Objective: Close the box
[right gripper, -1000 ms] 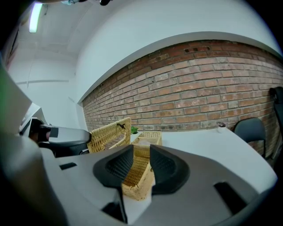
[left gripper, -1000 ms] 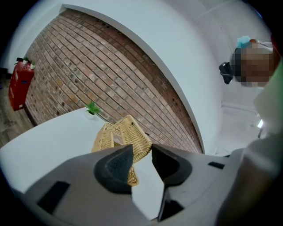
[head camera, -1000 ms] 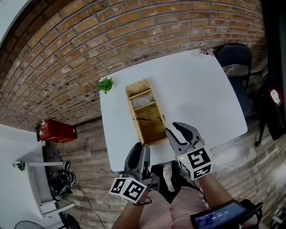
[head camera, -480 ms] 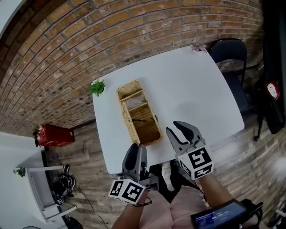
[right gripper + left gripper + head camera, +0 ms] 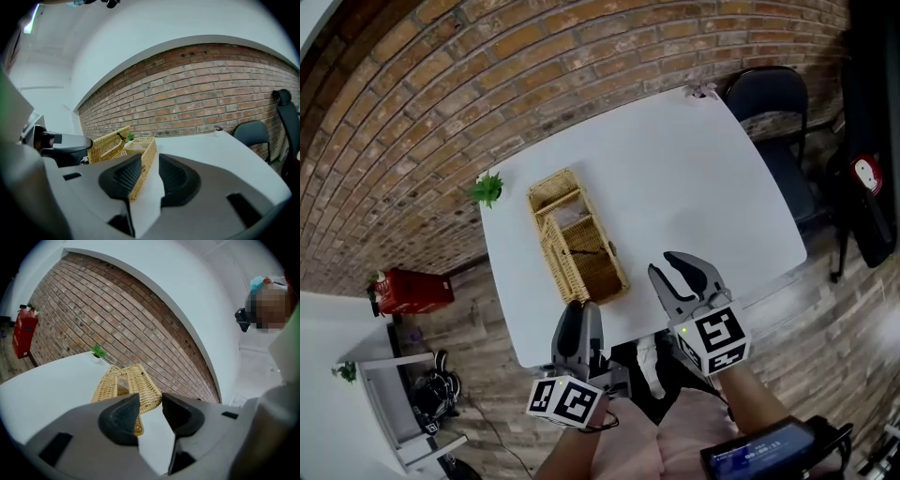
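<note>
You are holding both hand-held grippers over the near edge of the white counter (image 5: 703, 178), and neither one is touching the box yet. The left hand-held gripper (image 5: 578, 317) is opening its jaws at this moment, and nothing is sitting between them. The right hand-held gripper (image 5: 680, 270) is standing with its jaws apart, also empty.

Just beyond them, toward the left side of the counter, the woven box (image 5: 591, 264) is lying with its long side running away from you. Its lid (image 5: 551, 255) is standing raised along the left wall, so the box is still open.

I am judging that this wicker is light and rather stiff, only bending a little under pressure, with a rough weave that is giving the pads good friction. On the smooth counter the box is probably sliding easily. So you are better taking the lid by its free upper edge while the other hand-held gripper is steadying the right wall.

Farther away, a small green plant (image 5: 487, 190) is sitting at the far left corner, before the brick wall (image 5: 534, 75).
</note>
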`<state>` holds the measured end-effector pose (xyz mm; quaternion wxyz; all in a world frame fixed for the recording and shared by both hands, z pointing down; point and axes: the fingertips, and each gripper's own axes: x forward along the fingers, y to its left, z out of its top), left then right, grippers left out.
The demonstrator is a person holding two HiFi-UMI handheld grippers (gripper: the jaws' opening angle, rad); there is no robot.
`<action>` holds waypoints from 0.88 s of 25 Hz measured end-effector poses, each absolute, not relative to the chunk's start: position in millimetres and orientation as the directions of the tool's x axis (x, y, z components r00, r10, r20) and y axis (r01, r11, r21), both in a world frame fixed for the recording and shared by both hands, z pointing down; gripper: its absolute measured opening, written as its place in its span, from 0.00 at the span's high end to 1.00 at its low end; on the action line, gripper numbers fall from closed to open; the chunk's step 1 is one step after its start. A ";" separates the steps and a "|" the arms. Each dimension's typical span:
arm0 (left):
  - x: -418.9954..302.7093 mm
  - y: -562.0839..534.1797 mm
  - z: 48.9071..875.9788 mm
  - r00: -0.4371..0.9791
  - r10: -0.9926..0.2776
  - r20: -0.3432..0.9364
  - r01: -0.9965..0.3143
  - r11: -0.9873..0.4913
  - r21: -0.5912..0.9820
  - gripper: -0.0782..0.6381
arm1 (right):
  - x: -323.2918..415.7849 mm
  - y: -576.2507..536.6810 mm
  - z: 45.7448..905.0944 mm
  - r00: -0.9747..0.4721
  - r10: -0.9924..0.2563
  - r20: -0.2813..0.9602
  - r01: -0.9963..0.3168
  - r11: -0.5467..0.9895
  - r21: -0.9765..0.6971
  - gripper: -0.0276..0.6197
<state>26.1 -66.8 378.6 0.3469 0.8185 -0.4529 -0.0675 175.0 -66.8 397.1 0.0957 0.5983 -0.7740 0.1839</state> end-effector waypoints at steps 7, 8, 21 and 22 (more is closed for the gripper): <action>38.0 -68.0 391.5 0.596 -0.769 0.232 -0.684 -0.334 0.648 0.68 | 187.2 -64.9 401.2 -0.244 -0.895 0.372 -0.966 0.190 -0.177 0.77; 39.0 -68.3 394.7 0.597 -0.766 0.239 -0.680 -0.326 0.657 0.71 | 188.5 -64.3 401.9 -0.240 -0.896 0.373 -0.967 0.186 -0.177 0.77; 51.5 -72.0 386.3 0.621 -0.756 0.210 -0.665 -0.366 0.651 0.72 | 196.6 -64.1 397.1 -0.221 -0.903 0.368 -0.972 0.171 -0.163 0.77; 50.8 -72.8 382.9 0.619 -0.759 0.202 -0.666 -0.370 0.648 0.72 | 195.3 -64.7 395.0 -0.223 -0.904 0.365 -0.971 0.175 -0.160 0.77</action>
